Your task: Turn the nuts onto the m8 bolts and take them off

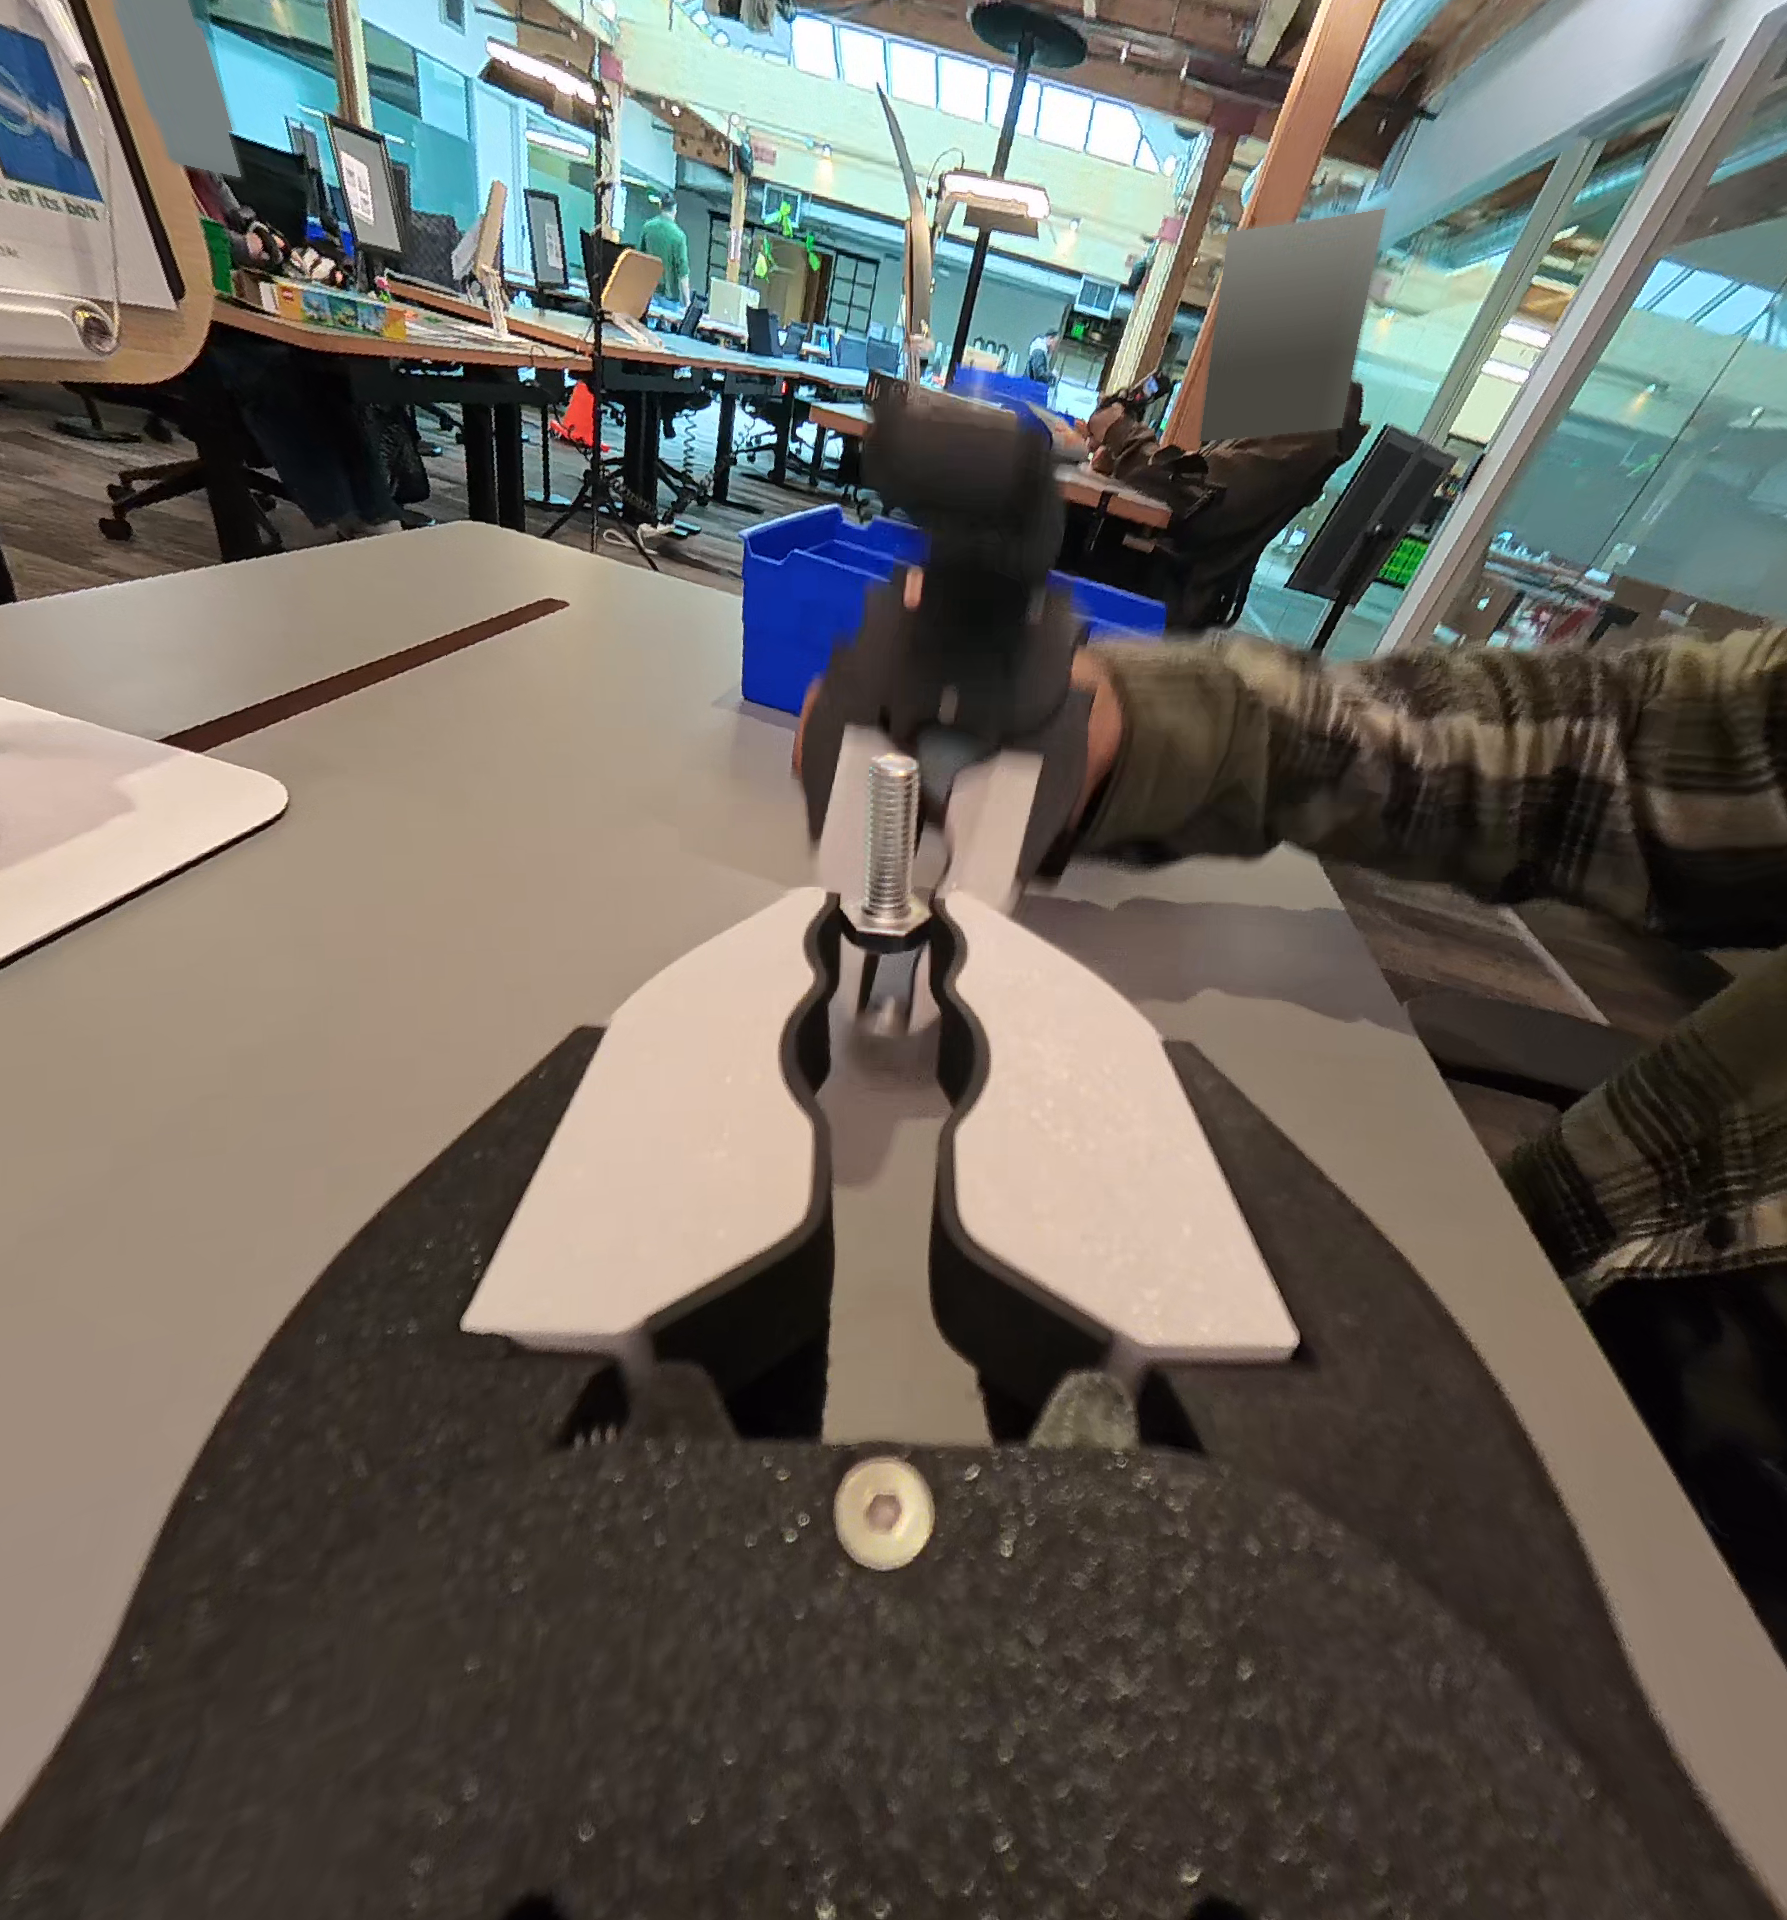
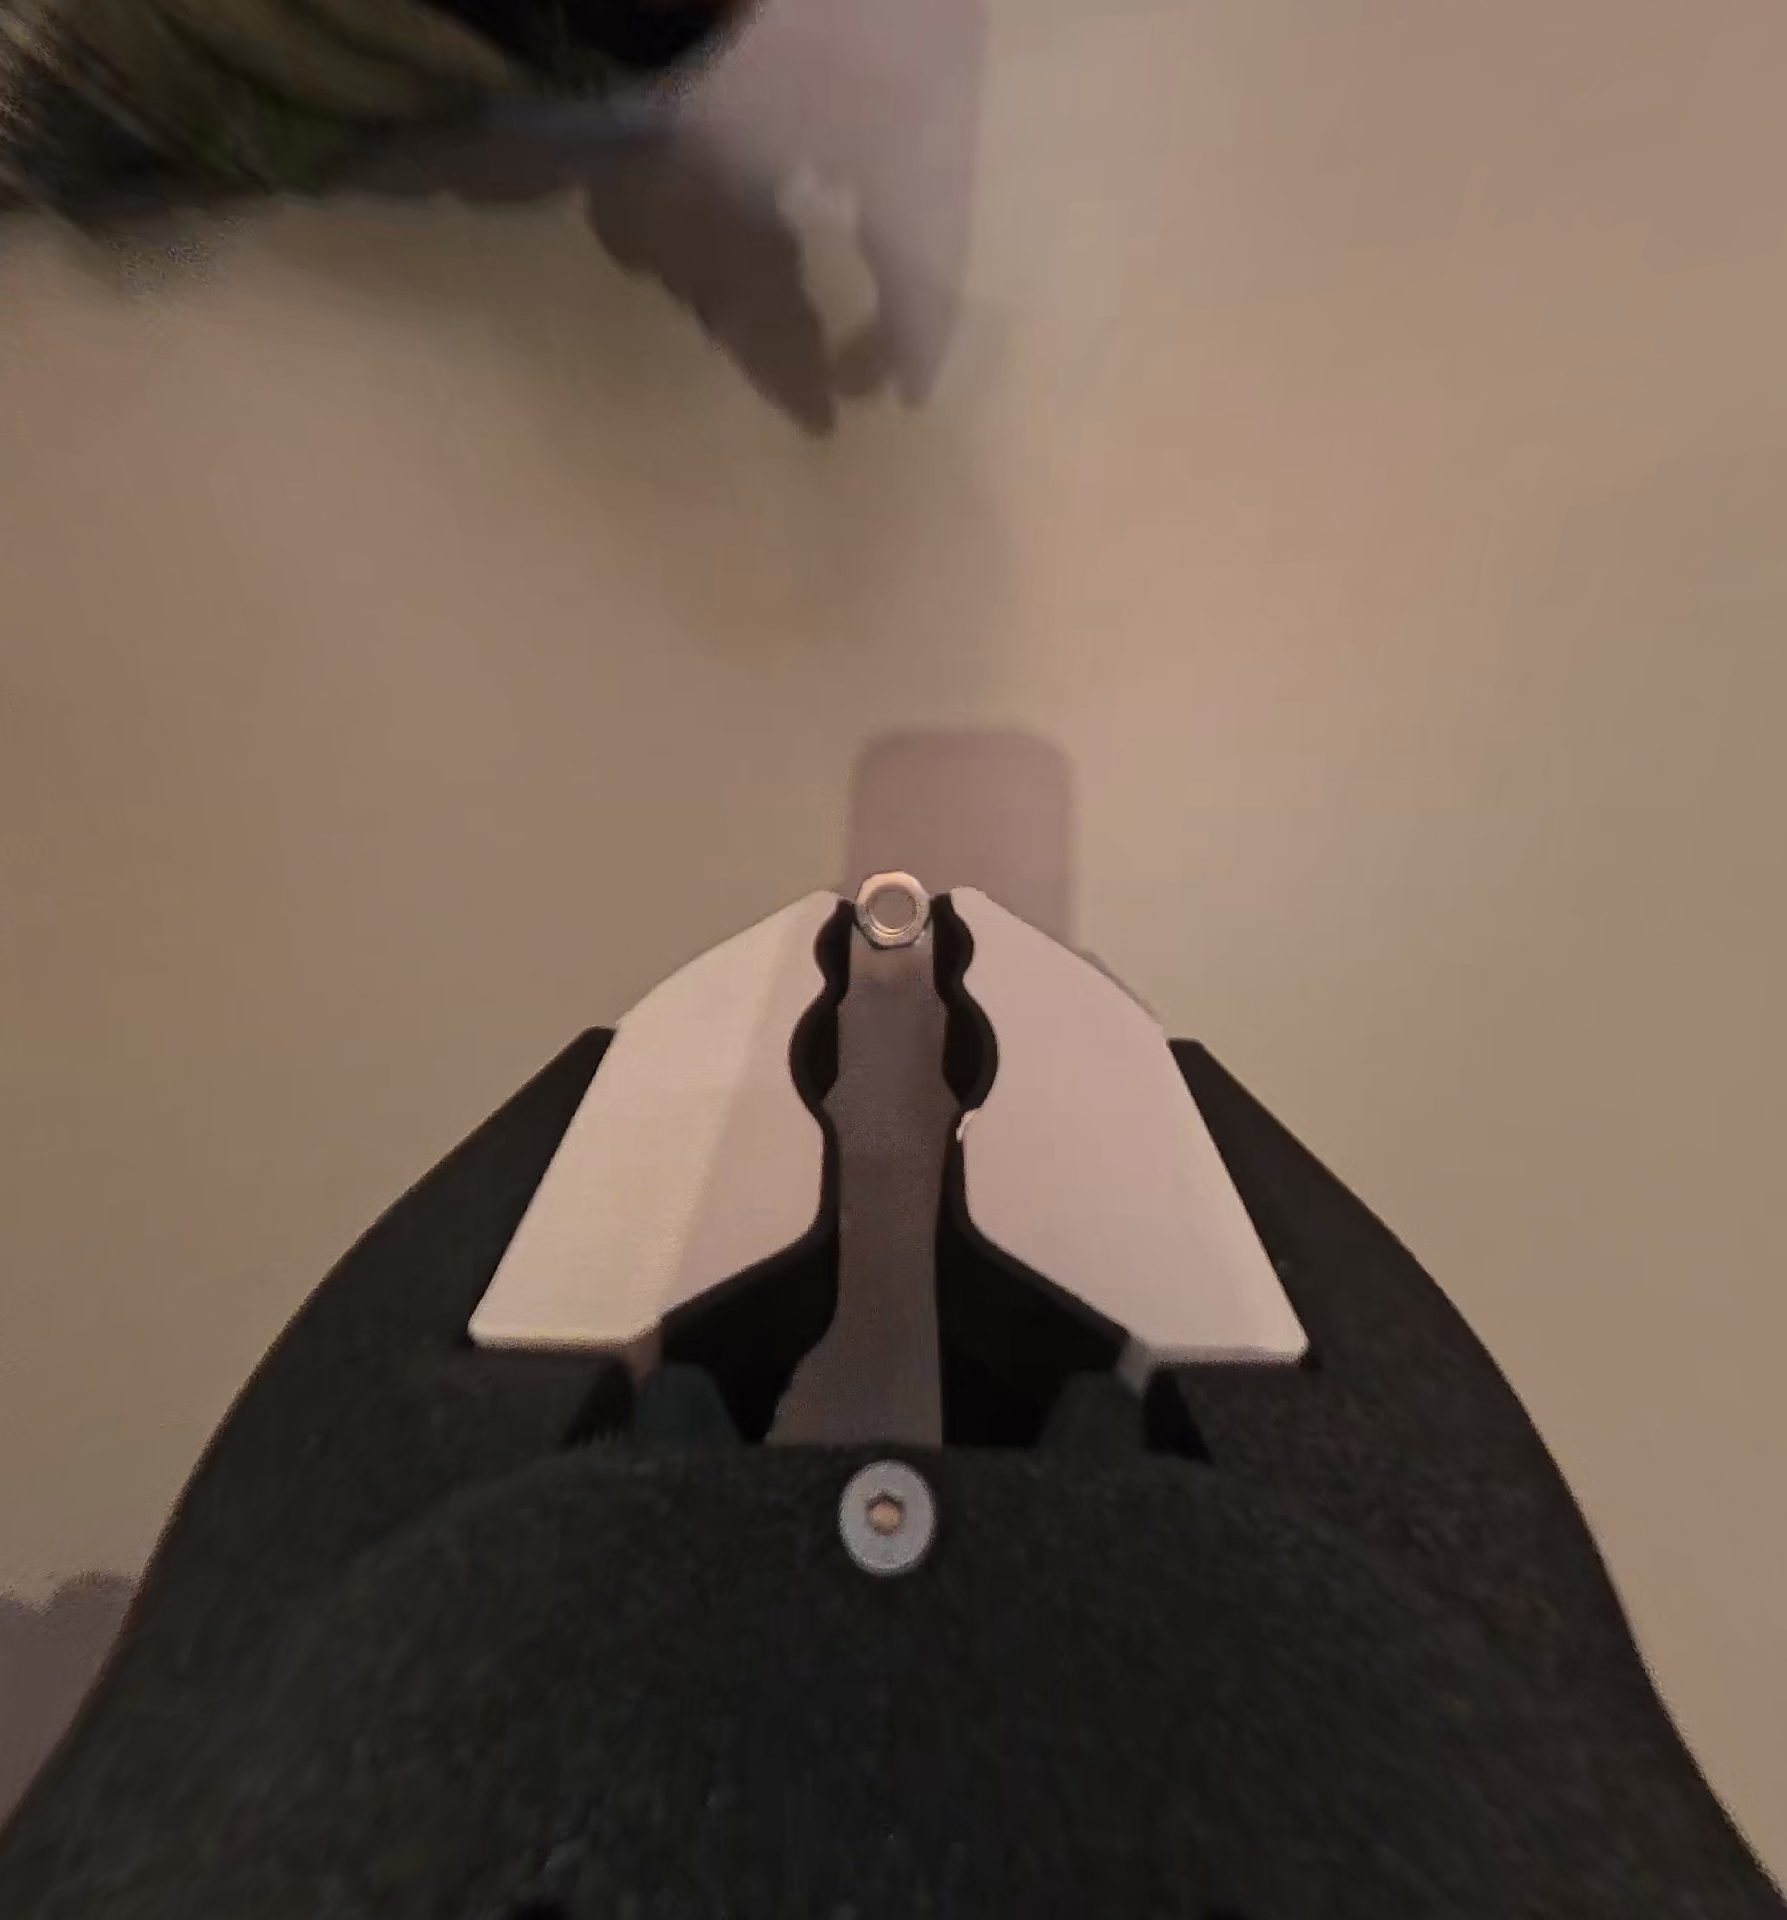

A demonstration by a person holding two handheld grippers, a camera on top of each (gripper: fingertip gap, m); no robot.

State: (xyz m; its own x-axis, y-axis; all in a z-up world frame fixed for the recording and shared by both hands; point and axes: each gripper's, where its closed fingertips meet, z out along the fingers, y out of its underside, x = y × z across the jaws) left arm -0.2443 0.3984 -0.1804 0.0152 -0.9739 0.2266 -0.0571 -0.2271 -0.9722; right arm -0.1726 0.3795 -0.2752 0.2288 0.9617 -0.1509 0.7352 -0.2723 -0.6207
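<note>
The bolt (image 1: 891, 831), a silver, threaded steel M8 piece, stands upright with its hex head pinched between the two pale grey fingertips of our left gripper (image 1: 884, 920), thread pointing up and bare along its whole length. In the right wrist view, we hold the small silver hex nut (image 2: 891, 920) at the very tips of our right gripper (image 2: 891, 925), its fingers pressed against the nut's flats and its bore facing the camera. So both claws are clamped on their parts, and the two parts are apart.

We judge this to be the start of a threading step: nut in hand, bolt held ready, nothing engaged yet. The next move calls for bringing the nut's bore square over the bolt's tip, setting it down without tilt so the first thread catches, then twisting the wrist while the left grip keeps the head from turning.

Just behind the bolt, the right gripper shows blurred above the grey tabletop (image 1: 453, 883), with a plaid sleeve (image 1: 1491, 769) beside it. Farther off sits a blue plastic bin (image 1: 806, 603). At far left a clear stand holds a printed white-and-blue sheet (image 1: 27, 156); we leave its wording aside, and we see no brand marks on the parts.
</note>
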